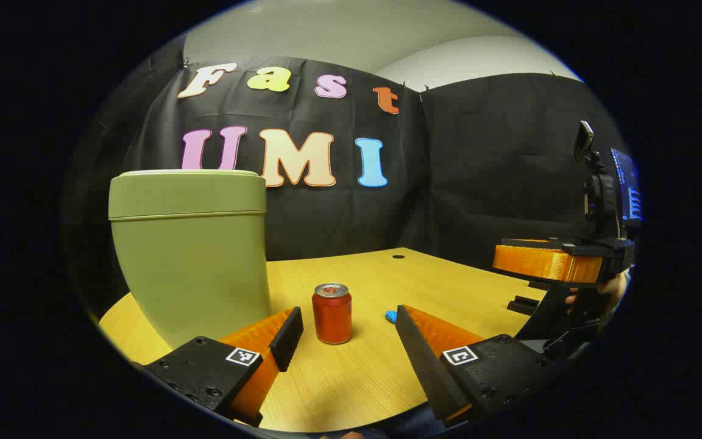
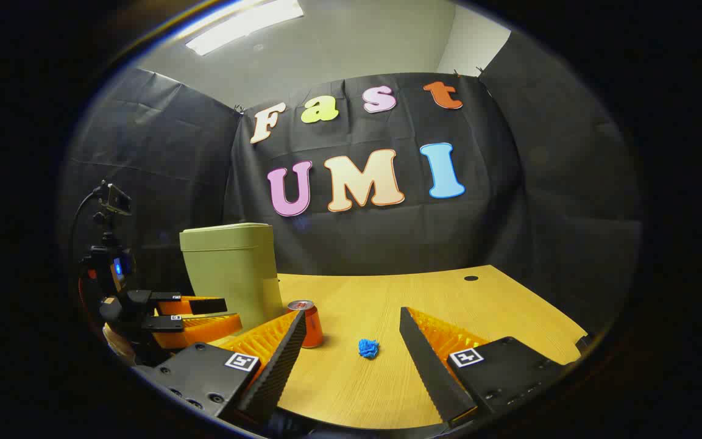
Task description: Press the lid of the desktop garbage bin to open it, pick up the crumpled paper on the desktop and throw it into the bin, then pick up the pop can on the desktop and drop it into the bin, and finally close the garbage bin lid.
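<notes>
Presently on the wooden worktop (image 2: 387, 378): three task items, one of each.

Item 1: one garbage bin (image 1: 192, 256), pale green, lid (image 1: 186, 177) down and flush with its rim, stood at the left of the worktop close to the black cloth wall. No marking could be read on it.

Item 2: one pop can (image 1: 331, 313), red with a silver top, upright, just right of the bin's base and apart from it. Its print was too small to read.

Item 3: one crumpled paper (image 2: 368, 348), blue, small, lying on bare wood to the right of the can and clear of it. In the left gripper view it was half hidden behind a finger.

Left tool (image 1: 348, 332): fingers spread wide, empty, low over the near edge of the worktop, the can standing between and beyond its tips.

Right tool (image 2: 351, 341): fingers likewise spread, empty, the paper lying between and beyond its tips. In the left gripper view it was at the far right, gripped by a hand (image 1: 607, 291).

Square black-and-white coded tags: two per tool, one on each finger mount. One round hole (image 2: 471, 278) at the far side of the worktop.
</notes>
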Tool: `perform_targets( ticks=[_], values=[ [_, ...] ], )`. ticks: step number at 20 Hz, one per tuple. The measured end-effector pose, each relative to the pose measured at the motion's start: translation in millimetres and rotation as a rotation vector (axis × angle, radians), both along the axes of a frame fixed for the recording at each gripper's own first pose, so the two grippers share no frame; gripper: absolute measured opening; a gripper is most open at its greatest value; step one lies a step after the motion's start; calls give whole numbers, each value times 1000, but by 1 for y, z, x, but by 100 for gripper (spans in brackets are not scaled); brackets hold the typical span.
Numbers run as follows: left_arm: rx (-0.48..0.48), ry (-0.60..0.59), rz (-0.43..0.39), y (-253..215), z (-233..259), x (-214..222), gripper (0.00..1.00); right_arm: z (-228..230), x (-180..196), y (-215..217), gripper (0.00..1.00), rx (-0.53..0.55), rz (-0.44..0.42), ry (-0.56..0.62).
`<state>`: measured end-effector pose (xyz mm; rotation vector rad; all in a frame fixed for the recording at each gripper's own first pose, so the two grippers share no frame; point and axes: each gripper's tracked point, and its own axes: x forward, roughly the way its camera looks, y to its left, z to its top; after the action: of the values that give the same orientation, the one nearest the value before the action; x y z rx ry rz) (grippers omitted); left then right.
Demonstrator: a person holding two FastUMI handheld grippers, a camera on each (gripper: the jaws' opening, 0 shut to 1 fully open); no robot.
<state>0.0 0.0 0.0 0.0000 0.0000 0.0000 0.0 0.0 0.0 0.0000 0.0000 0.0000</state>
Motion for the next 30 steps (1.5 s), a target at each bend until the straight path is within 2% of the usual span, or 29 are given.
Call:
perform_targets(
  ticks=[20,22,27,30],
  values=[
    [22,-65,-19,-3,23,-12,91,-2,3,-3,97,-8,-4,6],
    [19,-72,-25,-4,25,-13,86,-4,2,-1,97,-5,-1,8],
    [-1,-67,-56,-8,26,-14,55,-3,1,-2,97,-11,-3,6],
    [2,-60,-61,-9,25,-15,44,-1,1,-3,97,-11,-4,0]
  ],
)
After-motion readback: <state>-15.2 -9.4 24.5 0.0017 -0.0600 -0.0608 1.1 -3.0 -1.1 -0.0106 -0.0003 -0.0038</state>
